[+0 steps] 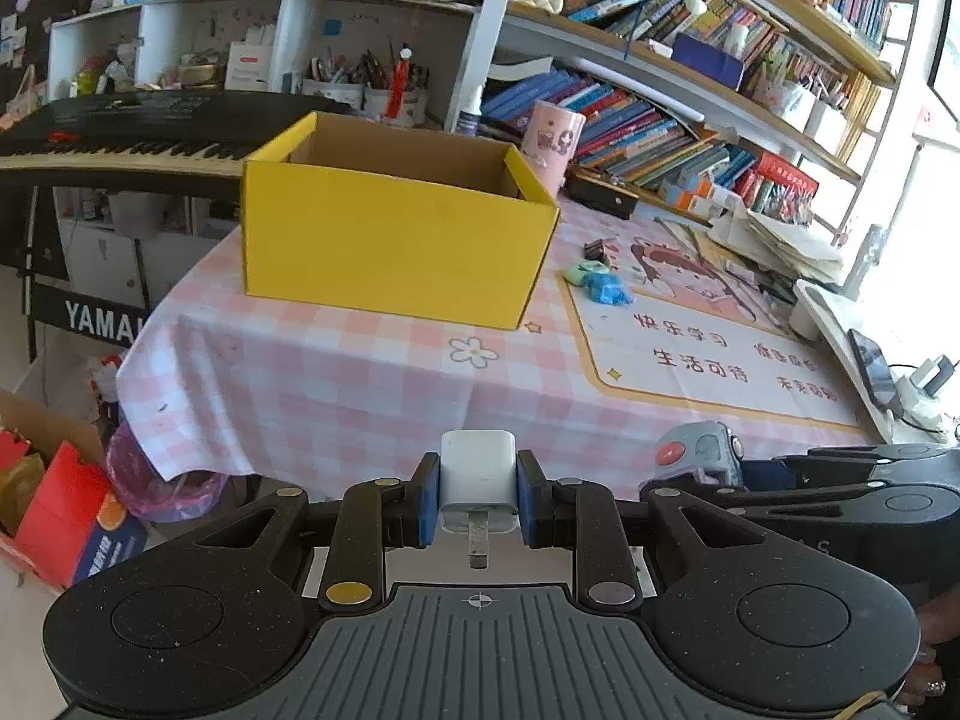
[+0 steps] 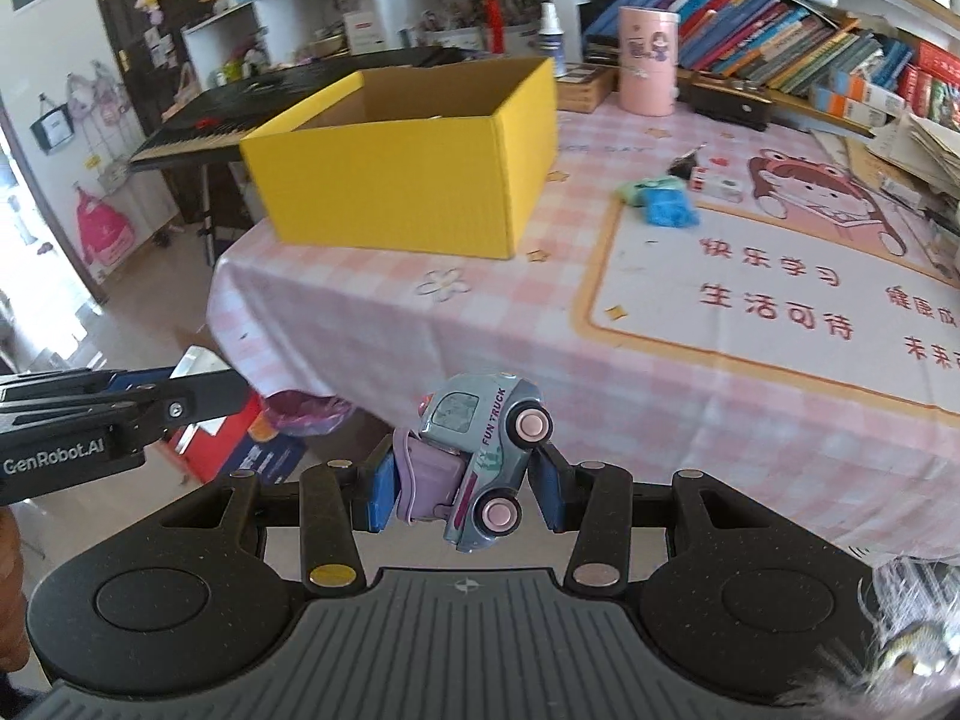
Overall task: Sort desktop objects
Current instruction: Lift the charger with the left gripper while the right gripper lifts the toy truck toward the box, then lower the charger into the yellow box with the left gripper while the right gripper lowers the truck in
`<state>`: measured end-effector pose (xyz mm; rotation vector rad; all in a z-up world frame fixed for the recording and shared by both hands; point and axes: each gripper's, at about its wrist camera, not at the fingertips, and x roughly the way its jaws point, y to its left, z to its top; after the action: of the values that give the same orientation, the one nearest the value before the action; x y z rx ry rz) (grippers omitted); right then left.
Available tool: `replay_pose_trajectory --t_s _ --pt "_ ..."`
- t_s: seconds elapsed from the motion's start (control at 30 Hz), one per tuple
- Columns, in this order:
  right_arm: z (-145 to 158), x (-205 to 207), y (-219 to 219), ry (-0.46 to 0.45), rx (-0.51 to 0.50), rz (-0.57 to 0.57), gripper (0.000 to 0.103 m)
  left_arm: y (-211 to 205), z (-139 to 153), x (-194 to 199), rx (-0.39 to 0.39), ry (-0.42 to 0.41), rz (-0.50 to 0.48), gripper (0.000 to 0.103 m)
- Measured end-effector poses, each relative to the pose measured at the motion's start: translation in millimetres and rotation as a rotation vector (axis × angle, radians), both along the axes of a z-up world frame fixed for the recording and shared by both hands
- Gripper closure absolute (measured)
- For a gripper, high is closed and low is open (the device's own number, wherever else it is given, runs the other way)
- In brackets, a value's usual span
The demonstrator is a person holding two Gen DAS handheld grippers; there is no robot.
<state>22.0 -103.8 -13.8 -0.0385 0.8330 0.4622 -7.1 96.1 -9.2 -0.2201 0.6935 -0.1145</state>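
The table (image 1: 336,384), under a pink checked cloth, fills the middle of both views, and both grippers hang off its near edge, at the bottom of each frame. The box (image 1: 390,240), yellow and open-topped, sits at upper centre in the left wrist view and upper left-centre in the right, well apart from both grippers and straight ahead of them; its long side runs roughly across the left view, with a corner turned toward the right one. Judging by that, the coming move is a forward reach over the near wall, and the left gripper looks squarer to the box.

A printed mat (image 2: 780,300) covers the right part of the table. A pink cup (image 2: 648,60) stands just behind the box's right end, beside the books. Nothing lies between the grippers and the box except bare cloth.

The truck (image 2: 480,456), a grey-blue toy tipped on its side with wheels facing right, is clamped in the right gripper (image 2: 465,495). A blue lump (image 2: 669,210) and a green one touch each other on the mat's upper edge, right of the box. The charger (image 1: 478,480), white with a prong pointing down, is pinched in the left gripper (image 1: 478,501).
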Motion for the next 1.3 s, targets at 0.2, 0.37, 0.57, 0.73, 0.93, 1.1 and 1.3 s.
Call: replay_pose_trajectory --t_s 0.2,0.37,0.57,0.73,0.93,1.1,1.3 --pt "2 -13 18 -0.006 -0.012 0.037 0.061 14 1 -12 -0.012 -0.011 0.015 0.079" --pt "3 -18 30 -0.008 -0.016 0.059 0.061 24 2 -18 -0.012 -0.018 0.033 0.079" --pt "5 -18 47 -0.011 -0.016 0.098 0.061 37 4 -24 -0.008 -0.024 0.062 0.079" --pt "5 -18 58 -0.013 -0.023 0.134 0.061 44 3 -22 -0.013 -0.018 0.079 0.079" --pt "4 -11 66 -0.003 -0.017 0.143 0.061 50 1 -19 -0.008 -0.005 0.086 0.079" --pt "3 -2 75 0.004 -0.015 0.171 0.061 54 3 -10 -0.003 -0.005 0.098 0.079" --pt "5 20 84 -0.011 -0.008 0.197 0.061 64 11 11 -0.002 -0.027 0.128 0.079"
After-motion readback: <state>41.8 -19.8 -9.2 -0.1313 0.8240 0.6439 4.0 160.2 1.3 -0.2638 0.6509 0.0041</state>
